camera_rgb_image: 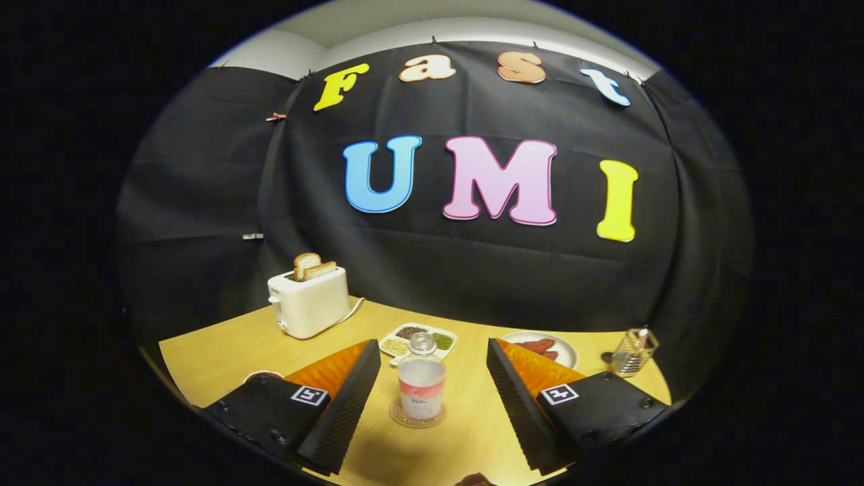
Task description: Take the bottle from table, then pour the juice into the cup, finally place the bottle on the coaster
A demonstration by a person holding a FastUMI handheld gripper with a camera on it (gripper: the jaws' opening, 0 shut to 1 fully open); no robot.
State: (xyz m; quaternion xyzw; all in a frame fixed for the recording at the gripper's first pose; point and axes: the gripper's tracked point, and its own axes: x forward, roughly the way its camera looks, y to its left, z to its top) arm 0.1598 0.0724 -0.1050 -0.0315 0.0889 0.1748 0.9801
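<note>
the tongs [428,398] stand wide apart, both fingers clear of the bottle [421,381], which sits upright between them and a little ahead of their tips, touching neither. the bottle rests square on the round coaster [418,415], on the tabletop [223,351]. judging by that, the last step looks done or nearly so, and what is left is a clean release: draw the tongs straight back along their own line, level, without swinging either finger sideways, since a brush against the bottle's side could tip it or slide it off the coaster. the gaps on both sides look roughly even, which helps.

the bottle is clear, with a rounded clear cap and a pale label band around its lower half; there seems to be pinkish liquid low inside, though how much is hard to tell through the label. a dark round rim beside the left finger [263,375] may be the cup, mostly hidden, so i cannot say what it holds.

beyond the bottle lies a white divided tray [449,333] with grains and seeds, and to its right a white plate [567,351] with reddish food. further right stands a wire holder [633,351]. at the far left sits a cream toaster [309,302] with two slices of bread [309,266] sticking up.
</note>
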